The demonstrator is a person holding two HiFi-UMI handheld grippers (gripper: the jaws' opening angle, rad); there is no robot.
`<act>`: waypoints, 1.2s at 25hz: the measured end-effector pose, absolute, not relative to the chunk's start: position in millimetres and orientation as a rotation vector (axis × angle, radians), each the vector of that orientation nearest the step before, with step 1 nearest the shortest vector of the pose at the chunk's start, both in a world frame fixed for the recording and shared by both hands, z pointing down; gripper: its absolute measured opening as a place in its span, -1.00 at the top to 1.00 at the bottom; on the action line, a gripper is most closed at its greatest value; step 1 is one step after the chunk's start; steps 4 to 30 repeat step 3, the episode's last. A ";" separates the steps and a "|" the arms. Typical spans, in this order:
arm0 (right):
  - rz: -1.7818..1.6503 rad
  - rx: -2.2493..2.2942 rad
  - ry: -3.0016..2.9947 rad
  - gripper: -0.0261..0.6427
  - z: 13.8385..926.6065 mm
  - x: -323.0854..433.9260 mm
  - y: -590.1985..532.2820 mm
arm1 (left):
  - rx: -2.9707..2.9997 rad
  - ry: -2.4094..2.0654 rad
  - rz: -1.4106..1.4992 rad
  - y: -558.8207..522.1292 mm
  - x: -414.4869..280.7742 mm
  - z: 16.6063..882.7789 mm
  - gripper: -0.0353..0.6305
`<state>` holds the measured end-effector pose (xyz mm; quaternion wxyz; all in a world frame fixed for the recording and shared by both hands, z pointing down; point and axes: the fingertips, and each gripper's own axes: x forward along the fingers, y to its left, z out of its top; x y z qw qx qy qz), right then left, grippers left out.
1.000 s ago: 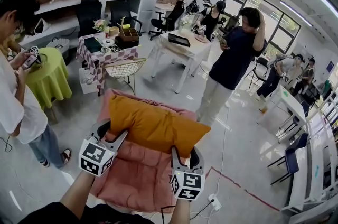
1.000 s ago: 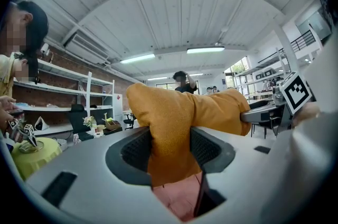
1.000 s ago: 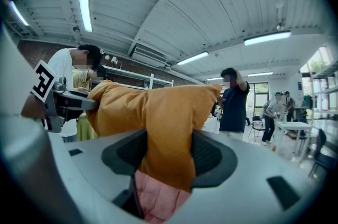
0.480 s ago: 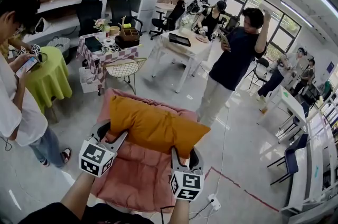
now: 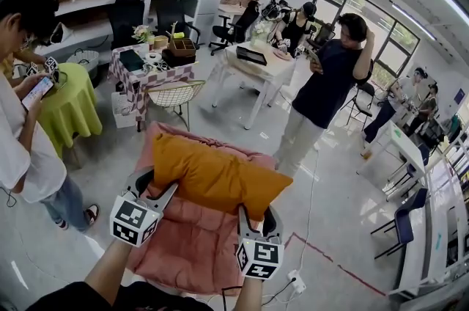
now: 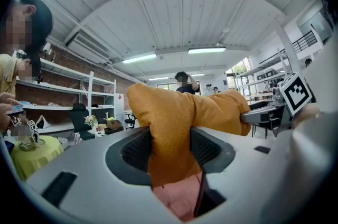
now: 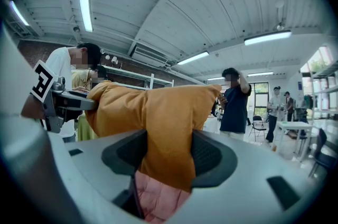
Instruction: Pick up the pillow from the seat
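1. Nearest on the left, the left gripper (image 5: 157, 194) has its dark ribbed jaws clamped on the near-left end of the mustard-yellow fabric pillow (image 5: 217, 172), with cloth bunched between the pads.
2. Nearest on the right, the right gripper (image 5: 255, 217) squeezes the pillow's near-right end the same way.
3. The pillow spans the two grippers. Its long axis runs left to right and its bulk lies on the far side of the fingers. Neither hand is better placed, so I judge any further lift needs both moving together.
4. Below lies the pink quilted cushioned seat (image 5: 179, 247). The pillow seems to hang above it, though I cannot tell whether its far edge touches the seat.
5. Farther off stand a gold wire chair (image 5: 174, 94) and, to the right, a person in a dark top (image 5: 322, 82).
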<state>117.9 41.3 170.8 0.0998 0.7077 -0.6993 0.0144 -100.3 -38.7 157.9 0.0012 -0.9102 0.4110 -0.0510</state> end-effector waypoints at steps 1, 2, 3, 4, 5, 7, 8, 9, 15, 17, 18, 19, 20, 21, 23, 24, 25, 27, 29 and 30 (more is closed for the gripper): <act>0.043 2.093 -2.067 0.12 170.7 117.5 41.3 | -2.856 1.291 -0.160 -38.7 -100.8 157.8 0.24; 0.043 2.094 -2.067 0.12 170.7 117.0 41.4 | -2.854 1.291 -0.159 -38.6 -101.3 157.6 0.24; 0.042 2.095 -2.067 0.12 170.6 116.6 41.5 | -2.852 1.291 -0.158 -38.5 -101.9 157.5 0.24; 0.042 2.095 -2.067 0.12 170.6 116.6 41.5 | -2.852 1.291 -0.158 -38.5 -101.9 157.5 0.24; 0.042 2.095 -2.067 0.12 170.6 116.6 41.5 | -2.852 1.291 -0.158 -38.5 -101.9 157.5 0.24; 0.042 2.095 -2.067 0.12 170.6 116.6 41.5 | -2.852 1.291 -0.158 -38.5 -101.9 157.5 0.24; 0.042 2.095 -2.067 0.12 170.6 116.6 41.5 | -2.852 1.291 -0.158 -38.5 -101.9 157.5 0.24; 0.042 2.095 -2.067 0.12 170.6 116.6 41.5 | -2.852 1.291 -0.158 -38.5 -101.9 157.5 0.24; 0.042 2.095 -2.067 0.12 170.6 116.6 41.5 | -2.852 1.291 -0.158 -38.5 -101.9 157.5 0.24; 0.042 2.095 -2.067 0.12 170.6 116.6 41.5 | -2.852 1.291 -0.158 -38.5 -101.9 157.5 0.24; 0.042 2.095 -2.067 0.12 170.6 116.6 41.5 | -2.852 1.291 -0.158 -38.5 -101.9 157.5 0.24; 0.042 2.095 -2.067 0.12 170.6 116.6 41.5 | -2.852 1.291 -0.158 -38.5 -101.9 157.5 0.24; 0.042 2.095 -2.067 0.12 170.6 116.6 41.5 | -2.852 1.291 -0.158 -38.5 -101.9 157.5 0.24; 0.042 2.095 -2.067 0.12 170.6 116.6 41.5 | -2.852 1.291 -0.158 -38.5 -101.9 157.5 0.24; 0.042 2.095 -2.067 0.12 170.6 116.6 41.5 | -2.852 1.291 -0.158 -38.5 -101.9 157.5 0.24; 0.042 2.095 -2.067 0.12 170.6 116.6 41.5 | -2.852 1.291 -0.158 -38.5 -101.9 157.5 0.24; 0.042 2.095 -2.067 0.12 170.6 116.6 41.5 | -2.852 1.291 -0.158 -38.5 -101.9 157.5 0.24; 0.042 2.095 -2.067 0.12 170.6 116.6 41.5 | -2.852 1.291 -0.158 -38.5 -101.9 157.5 0.24; 0.042 2.095 -2.067 0.12 170.6 116.6 41.5 | -2.852 1.291 -0.158 -38.5 -101.9 157.5 0.24; 0.042 2.095 -2.067 0.12 170.6 116.6 41.5 | -2.852 1.291 -0.158 -38.5 -101.9 157.5 0.24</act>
